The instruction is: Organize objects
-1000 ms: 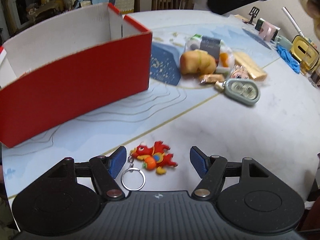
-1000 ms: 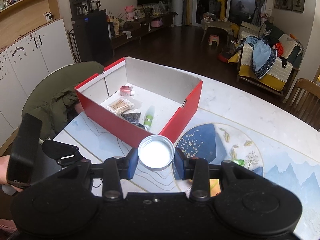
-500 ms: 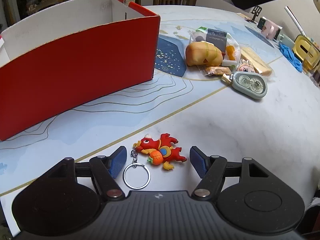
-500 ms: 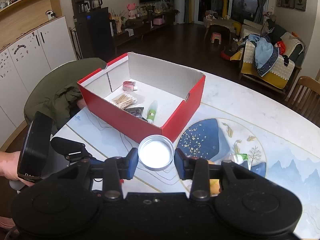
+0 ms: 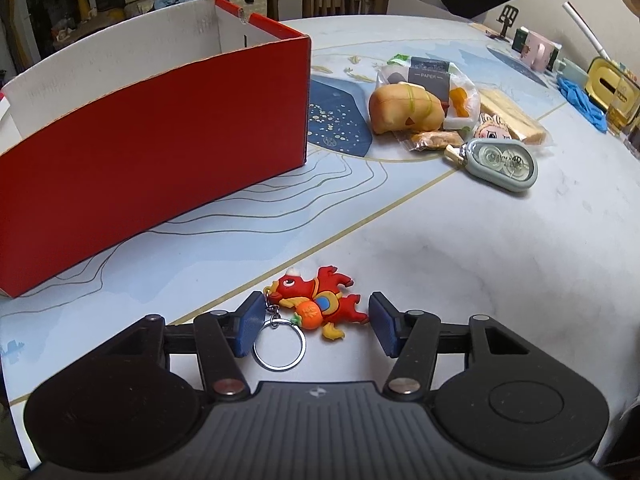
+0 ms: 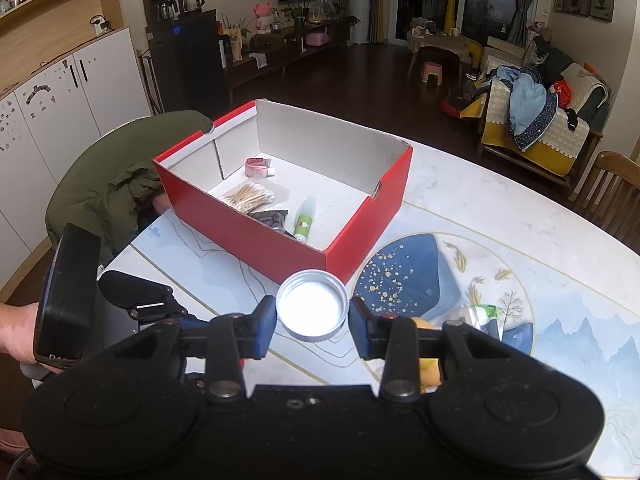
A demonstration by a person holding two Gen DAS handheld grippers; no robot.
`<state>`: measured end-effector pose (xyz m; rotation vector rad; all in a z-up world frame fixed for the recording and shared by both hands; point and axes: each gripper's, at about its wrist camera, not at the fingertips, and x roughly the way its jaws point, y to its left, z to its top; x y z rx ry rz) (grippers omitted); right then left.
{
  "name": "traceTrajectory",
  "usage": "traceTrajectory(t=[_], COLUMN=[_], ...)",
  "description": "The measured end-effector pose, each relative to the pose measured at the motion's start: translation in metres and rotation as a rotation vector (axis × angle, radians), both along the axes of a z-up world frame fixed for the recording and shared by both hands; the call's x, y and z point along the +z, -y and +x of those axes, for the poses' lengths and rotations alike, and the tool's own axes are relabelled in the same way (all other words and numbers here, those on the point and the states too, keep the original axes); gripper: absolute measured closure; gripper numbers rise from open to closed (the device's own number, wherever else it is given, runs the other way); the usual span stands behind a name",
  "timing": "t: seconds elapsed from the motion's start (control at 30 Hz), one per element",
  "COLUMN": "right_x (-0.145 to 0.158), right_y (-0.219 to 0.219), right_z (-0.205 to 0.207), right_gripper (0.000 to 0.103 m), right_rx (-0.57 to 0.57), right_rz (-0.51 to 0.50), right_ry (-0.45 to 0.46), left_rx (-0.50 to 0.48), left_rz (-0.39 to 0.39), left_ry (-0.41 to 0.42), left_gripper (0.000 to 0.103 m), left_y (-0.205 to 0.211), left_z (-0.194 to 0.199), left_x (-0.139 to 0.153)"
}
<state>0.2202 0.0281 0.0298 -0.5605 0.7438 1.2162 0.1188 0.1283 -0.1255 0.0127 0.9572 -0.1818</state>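
The left gripper point(image 5: 316, 324), at the bottom centre of the left wrist view, is closing its blue-padded fingers point(image 5: 250, 324) on a red and orange rubber dragon keychain point(image 5: 318, 304) that lies flat on the pale, line-patterned desk point(image 5: 460, 248). A second ago the same fingers stood wider, with the charm and its steel key ring point(image 5: 280, 346) loose between them; now the pads have drawn in to either end of the charm, the left one at the dragon's head, the right one just short of its tail, with no firm pinch yet to be seen.

In the right wrist view, the right gripper point(image 6: 313, 327) holds a round silver metal lid point(image 6: 312, 309) clamped between its fingers, unchanged over the last second, poised at lower centre just in front of the red cardboard box with a white inside point(image 6: 360, 236). Cotton swabs, a small green-capped bottle and other bits already lie in it.

The closing move suggests the keychain is the next item bound for the box, which fills the upper left of the left wrist view, well apart from the charm. A clutter of wrapped snacks and a grey-green correction tape dispenser point(image 5: 498, 164) waits at upper right.
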Motion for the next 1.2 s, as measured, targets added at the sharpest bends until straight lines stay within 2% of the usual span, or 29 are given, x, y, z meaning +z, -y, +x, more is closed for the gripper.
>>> traceTrajectory(t=[0.13, 0.17, 0.2, 0.43, 0.57, 0.77, 0.93, 1.2], right_x=[0.002, 0.002, 0.003, 0.003, 0.003, 0.002, -0.001, -0.004], right_y=[-0.003, -0.005, -0.006, -0.017, -0.02, -0.021, -0.019, -0.017], right_z=[0.001, 0.002, 0.003, 0.005, 0.005, 0.007, 0.008, 0.012], right_gripper=[0.065, 0.065, 0.065, 0.065, 0.065, 0.065, 0.065, 0.065], right_rx=[0.001, 0.002, 0.003, 0.008, 0.011, 0.009, 0.007, 0.007], right_rz=[0.0, 0.0, 0.001, -0.007, -0.007, -0.009, -0.01, -0.004], right_ry=[0.002, 0.003, 0.004, 0.011, 0.01, 0.004, -0.004, -0.017], left_rx=[0.048, 0.059, 0.069, 0.12, 0.112, 0.131, 0.153, 0.13], left_rz=[-0.061, -0.082, -0.099, -0.11, -0.154, -0.094, -0.072, 0.082], left_ry=[0.012, 0.02, 0.025, 0.025, 0.027, -0.017, -0.021, -0.014], left_gripper=[0.048, 0.064, 0.067, 0.069, 0.069, 0.068, 0.066, 0.065], left_y=[-0.01, -0.013, -0.016, -0.032, -0.029, -0.015, -0.009, 0.016], left_z=[-0.003, -0.005, -0.006, -0.009, -0.01, 0.001, 0.005, 0.011], left_x=[0.004, 0.007, 0.01, 0.011, 0.017, 0.011, 0.006, 0.003])
